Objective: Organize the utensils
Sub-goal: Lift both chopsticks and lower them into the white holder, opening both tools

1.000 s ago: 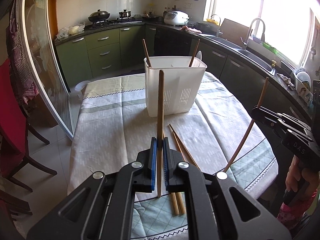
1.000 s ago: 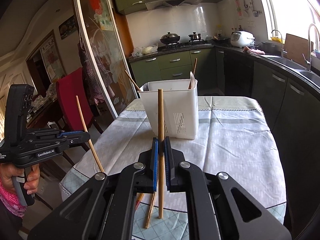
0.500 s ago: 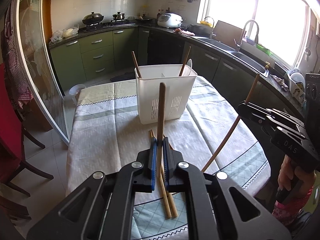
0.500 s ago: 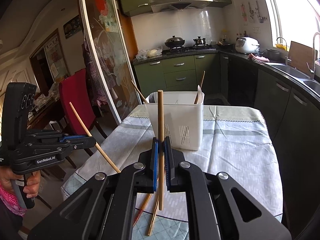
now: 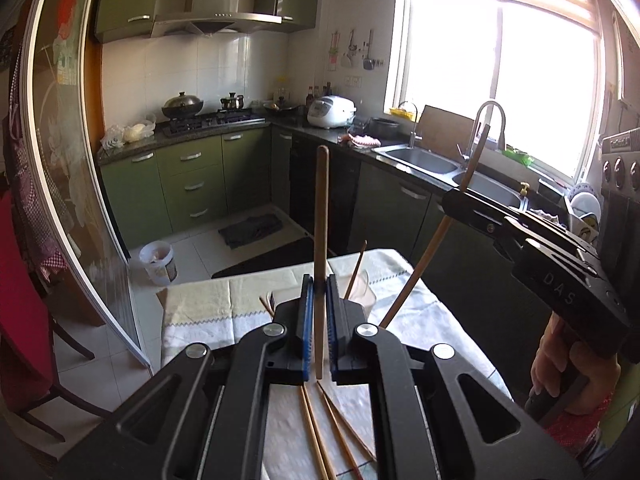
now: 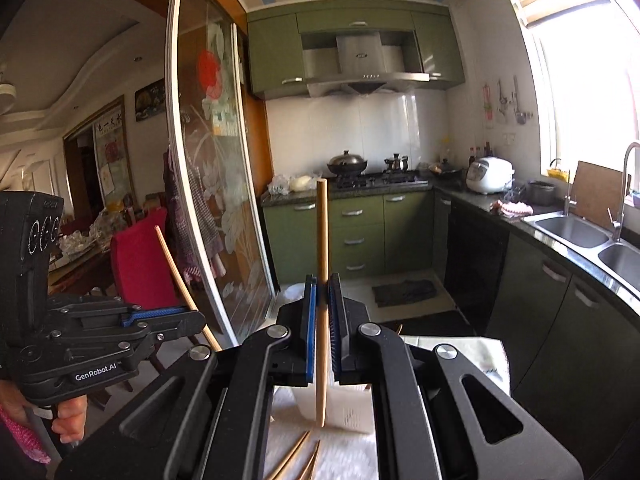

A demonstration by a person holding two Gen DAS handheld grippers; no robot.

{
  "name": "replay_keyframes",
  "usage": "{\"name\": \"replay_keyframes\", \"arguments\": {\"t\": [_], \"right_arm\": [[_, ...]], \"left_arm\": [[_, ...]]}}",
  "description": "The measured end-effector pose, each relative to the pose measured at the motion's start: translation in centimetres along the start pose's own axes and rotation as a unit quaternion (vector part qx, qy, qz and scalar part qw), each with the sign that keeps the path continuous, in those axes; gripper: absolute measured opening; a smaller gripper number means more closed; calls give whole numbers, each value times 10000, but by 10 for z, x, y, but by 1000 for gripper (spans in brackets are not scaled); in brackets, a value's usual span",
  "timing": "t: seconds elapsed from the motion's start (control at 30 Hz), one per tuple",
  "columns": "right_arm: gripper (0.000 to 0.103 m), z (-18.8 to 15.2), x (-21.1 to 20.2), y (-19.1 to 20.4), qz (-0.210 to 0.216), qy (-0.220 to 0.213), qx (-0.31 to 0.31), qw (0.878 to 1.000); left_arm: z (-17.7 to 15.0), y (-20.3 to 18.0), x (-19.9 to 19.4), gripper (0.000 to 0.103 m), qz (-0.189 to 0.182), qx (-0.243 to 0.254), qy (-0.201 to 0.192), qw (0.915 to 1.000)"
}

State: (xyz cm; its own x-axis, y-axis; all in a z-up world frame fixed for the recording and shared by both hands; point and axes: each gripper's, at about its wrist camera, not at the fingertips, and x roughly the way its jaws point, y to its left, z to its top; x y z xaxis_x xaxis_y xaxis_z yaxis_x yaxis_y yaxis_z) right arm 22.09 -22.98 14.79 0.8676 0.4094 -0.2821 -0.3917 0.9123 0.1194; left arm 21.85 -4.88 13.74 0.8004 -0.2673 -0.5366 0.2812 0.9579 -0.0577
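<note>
Carrying step: left gripper (image 5: 316,320) and right gripper (image 6: 322,320) are each clamping one upright chopstick (image 5: 321,216) above the table — next, tipping both into the white utensil holder (image 6: 344,412).

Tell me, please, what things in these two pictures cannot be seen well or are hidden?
- White utensil holder: right wrist view shows only a lower strip; the right gripper covers its rim and compartments.
- Same holder, left wrist view: almost fully behind the left gripper.
- Loose chopsticks on the table: ends cut off by the bottom edge and gripper arms.
- Window: overexposed, nothing outside readable.
</note>
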Motion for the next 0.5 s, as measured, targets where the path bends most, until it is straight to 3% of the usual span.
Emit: {"name": "replay_keyframes", "arguments": {"t": [0.2,0.33,0.5], "right_arm": [[7,29,40,-15,-328,-378,20,9987],[7,23,76,-33,-310,-93,205,9993],[7,-9,112,-39,-257,473,167,9984]], "left_arm": [[37,4,25,6,84,-121,-352,9993],[41,9,58,6,137,-174,-345,9992],[27,12,106,6,222,-220,113,9994]]}}
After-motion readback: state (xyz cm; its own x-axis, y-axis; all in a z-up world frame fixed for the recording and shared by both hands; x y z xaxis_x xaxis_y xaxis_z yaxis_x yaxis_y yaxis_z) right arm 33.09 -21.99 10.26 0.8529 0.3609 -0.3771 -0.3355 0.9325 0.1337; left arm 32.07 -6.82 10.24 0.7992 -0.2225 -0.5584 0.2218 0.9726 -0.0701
